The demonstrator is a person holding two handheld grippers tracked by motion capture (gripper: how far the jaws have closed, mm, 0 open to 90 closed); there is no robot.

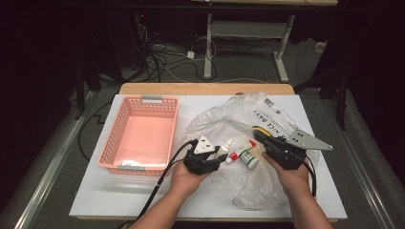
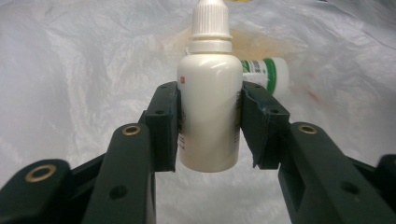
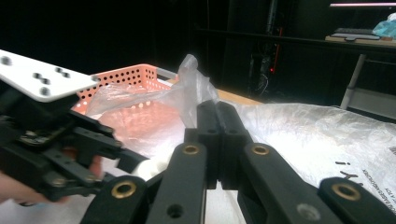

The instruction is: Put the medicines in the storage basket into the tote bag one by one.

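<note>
The left gripper (image 1: 220, 156) is gripping a small white dropper bottle (image 2: 208, 100), its two black pads pressing on the bottle's sides below the shoulder; in the left gripper view the bottle is standing up between the jaws with its ribbed white cap at the top, and a small red mark with fine print is showing at the label's edge, too small to read. Taking the clear plastic bag (image 1: 258, 121) as the landmark, the bottle is hanging over the bag's near left part, just beside a second small bottle (image 1: 249, 157) with a green-and-white label and a white cap, whose writing is too small to make out, and which is lying on the bag. A small red-and-white item (image 1: 234, 157) is lying between the two bottles. The right gripper (image 1: 261, 138) is pinching a fold of the bag's film, its jaws standing fully together with the thin plastic rising out from between them in the right gripper view. Black print on the bag is reading "NICE DAY" in the high view. A pink perforated basket (image 1: 125, 114) is sitting to the left of the bag, on the white table (image 1: 95, 191).
</note>
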